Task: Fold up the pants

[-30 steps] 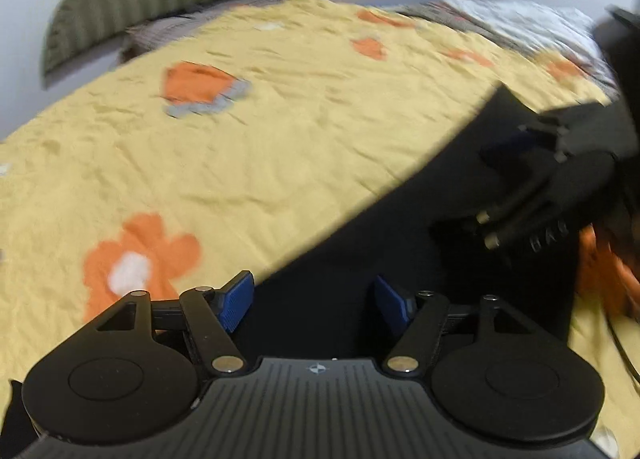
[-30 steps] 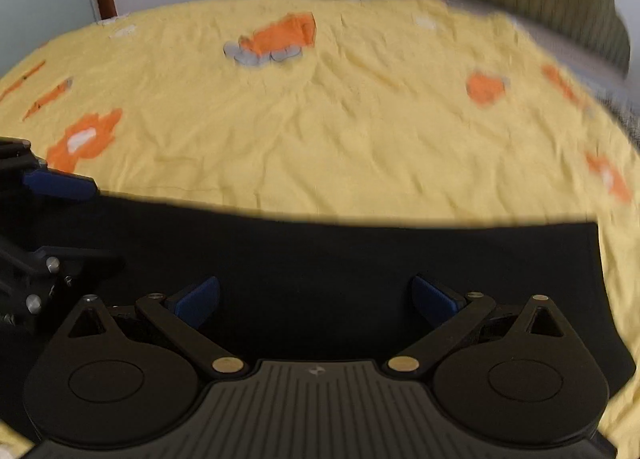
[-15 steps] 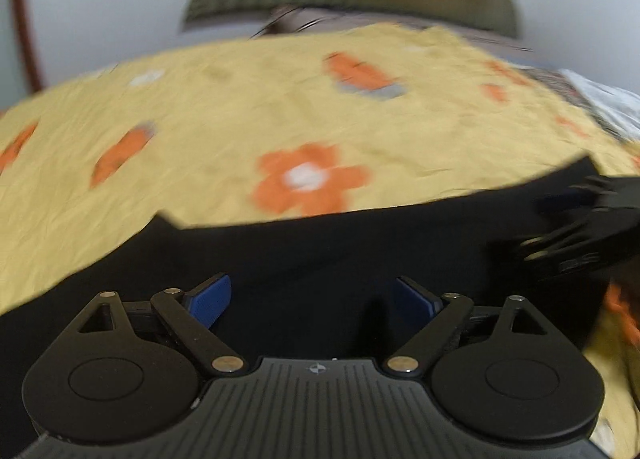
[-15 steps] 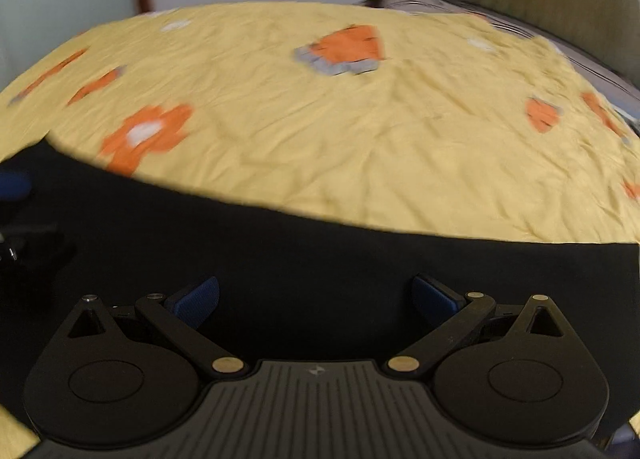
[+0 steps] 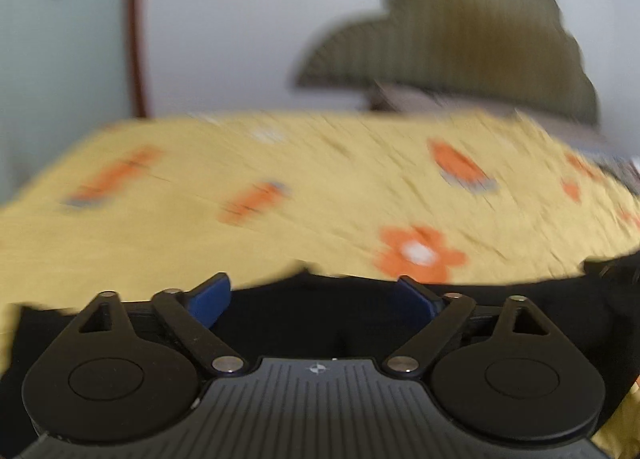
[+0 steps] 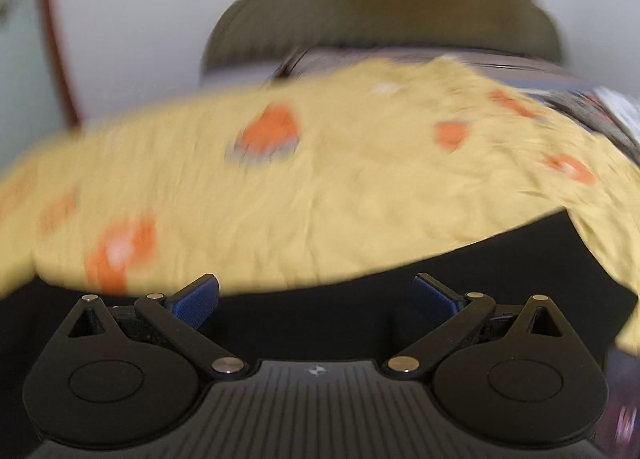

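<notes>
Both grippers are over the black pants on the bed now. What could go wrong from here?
1. Both views are motion-blurred, so judging the pants' edge is hard; a grasp may miss it.
2. The left gripper and right gripper are open and empty, and black fabric hides folds, so either might pinch one layer only.
3. A low grab may catch the yellow bedspread too.

Matt black cloth pants (image 5: 320, 315), crinkled yellow cloth bedspread (image 5: 320, 195), ribbed fabric headboard (image 5: 460, 39), matt black plastic hand-held gripper (image 6: 316, 295)

Black pants (image 5: 328, 323); yellow, orange-flowered bedspread (image 5: 200, 235)
</notes>
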### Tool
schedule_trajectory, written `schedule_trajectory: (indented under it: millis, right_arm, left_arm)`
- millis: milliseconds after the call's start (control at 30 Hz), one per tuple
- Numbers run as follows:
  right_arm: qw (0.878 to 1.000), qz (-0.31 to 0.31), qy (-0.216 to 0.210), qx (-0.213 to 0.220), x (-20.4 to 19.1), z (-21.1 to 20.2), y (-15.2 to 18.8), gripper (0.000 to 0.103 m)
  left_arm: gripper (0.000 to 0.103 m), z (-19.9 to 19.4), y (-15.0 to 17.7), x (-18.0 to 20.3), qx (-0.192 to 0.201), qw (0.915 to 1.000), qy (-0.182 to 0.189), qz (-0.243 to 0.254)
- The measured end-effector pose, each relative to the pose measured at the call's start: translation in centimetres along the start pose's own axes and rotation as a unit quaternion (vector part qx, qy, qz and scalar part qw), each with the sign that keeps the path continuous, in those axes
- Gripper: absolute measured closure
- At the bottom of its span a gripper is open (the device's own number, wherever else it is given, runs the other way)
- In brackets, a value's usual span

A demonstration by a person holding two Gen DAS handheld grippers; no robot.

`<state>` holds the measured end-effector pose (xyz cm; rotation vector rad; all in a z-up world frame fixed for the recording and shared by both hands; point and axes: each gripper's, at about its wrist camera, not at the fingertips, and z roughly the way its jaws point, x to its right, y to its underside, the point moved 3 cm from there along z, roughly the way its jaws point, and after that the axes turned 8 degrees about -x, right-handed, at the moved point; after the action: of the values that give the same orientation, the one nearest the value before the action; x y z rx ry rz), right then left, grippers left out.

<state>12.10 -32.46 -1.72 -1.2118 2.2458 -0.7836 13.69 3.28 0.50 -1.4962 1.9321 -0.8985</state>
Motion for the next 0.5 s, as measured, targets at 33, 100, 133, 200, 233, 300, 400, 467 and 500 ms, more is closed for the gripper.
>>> schedule_trajectory:
  millis: [33,100,133,200,233,300,400,467,500]
  right_arm:
    - [1.000,-0.015,-0.025,-0.004,-1.2,-0.5,0.0,0.000]
    - [0.989,-0.107,-0.091,-0.037,-5.5,-0.8,0.8,0.000]
    - [0.979,-0.152,-0.128,-0.051,-7.9,-1.0,1.6,0.000]
    - [0.952,-0.228,-0.194,-0.069,-13.0,-1.5,3.8,0.000]
    - [0.938,-0.257,-0.219,-0.072,-15.2,-1.8,4.8,0.000]
    - [0.916,-0.306,-0.249,-0.071,-19.2,-2.1,7.0,0.000]
    - [0.906,-0.357,-0.216,-0.069,-22.5,-1.1,9.6,0.000]
    - [0.906,-0.377,-0.176,-0.076,-22.8,0.4,10.4,0.000]
    - [0.907,-0.374,-0.182,-0.073,-22.3,0.5,10.7,0.000]
  left_arm:
    - [0.005,-1.6,0.3,-1.7,0.013,0.9997,-0.020,-0.010]
    - [0.004,-4.5,1.1,-5.5,0.028,0.9958,-0.083,-0.028]
    - [0.004,-5.9,1.4,-7.5,0.032,0.9906,-0.129,-0.034]
    - [0.004,-8.5,1.9,-11.6,0.029,0.9708,-0.233,-0.047]
    - [0.004,-9.7,2.1,-13.4,0.023,0.9581,-0.279,-0.059]
    - [0.005,-11.6,2.3,-16.2,0.008,0.9416,-0.323,-0.095]
    - [0.004,-11.8,2.5,-18.0,-0.018,0.9607,-0.242,-0.134]
    - [0.004,-10.2,2.8,-17.3,-0.037,0.9744,-0.166,-0.147]
    - [0.004,-9.2,3.0,-16.6,-0.041,0.9798,-0.130,-0.146]
